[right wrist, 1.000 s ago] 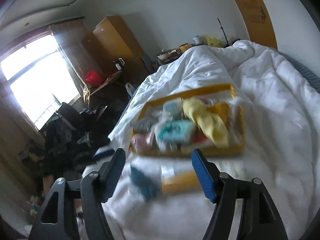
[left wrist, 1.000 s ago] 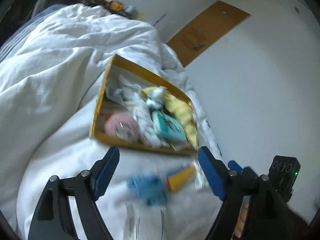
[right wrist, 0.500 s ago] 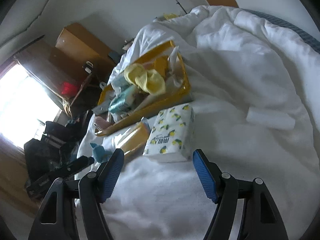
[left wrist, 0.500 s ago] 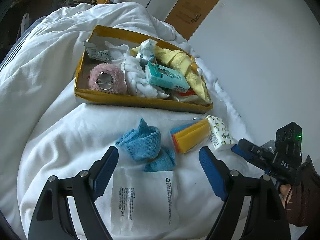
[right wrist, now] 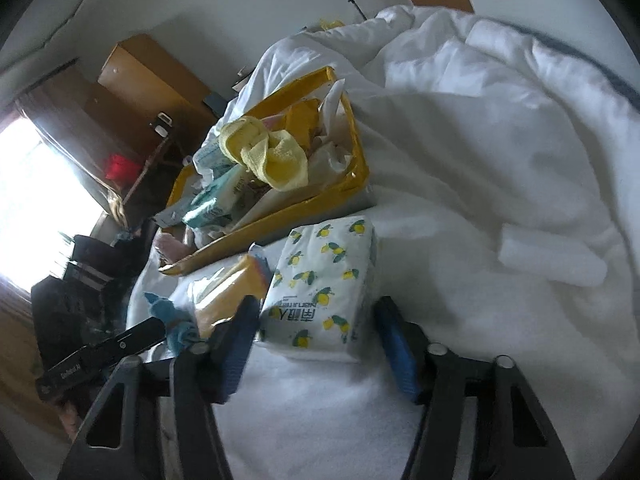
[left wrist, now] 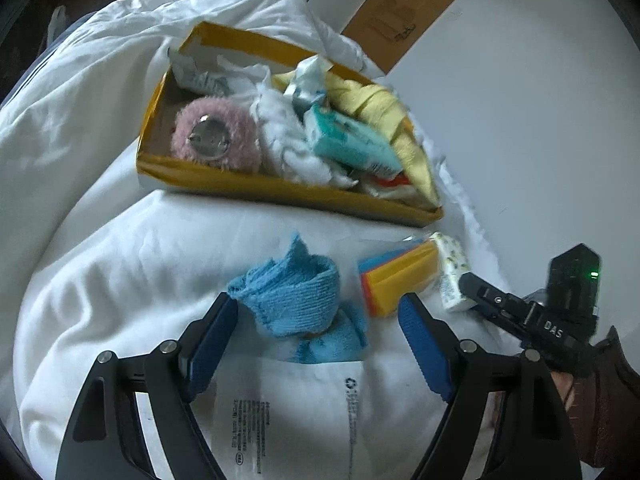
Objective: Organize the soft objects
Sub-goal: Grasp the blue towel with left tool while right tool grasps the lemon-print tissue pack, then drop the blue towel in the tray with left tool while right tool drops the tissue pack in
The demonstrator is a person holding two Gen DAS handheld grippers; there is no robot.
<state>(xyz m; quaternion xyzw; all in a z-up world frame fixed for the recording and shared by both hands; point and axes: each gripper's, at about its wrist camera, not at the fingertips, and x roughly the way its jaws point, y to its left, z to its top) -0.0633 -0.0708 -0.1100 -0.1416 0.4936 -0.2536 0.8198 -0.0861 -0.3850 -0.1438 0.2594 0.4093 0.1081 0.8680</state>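
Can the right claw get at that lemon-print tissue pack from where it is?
Probably yes. The right claw already straddles the tissue pack on the duvet, jaws closing with nothing between. The sponge pack crowds one finger.

Daylight pours in from a window (right wrist: 28, 200) at the far left of the right wrist view and blows out to pure white there. The white duvet (left wrist: 100, 248) looks cool and bluish, with soft shadows in its folds. Both fisheye views bend straight lines and go black at the corners. Slight motion blur softens the yellow box (left wrist: 280, 192) and its contents.
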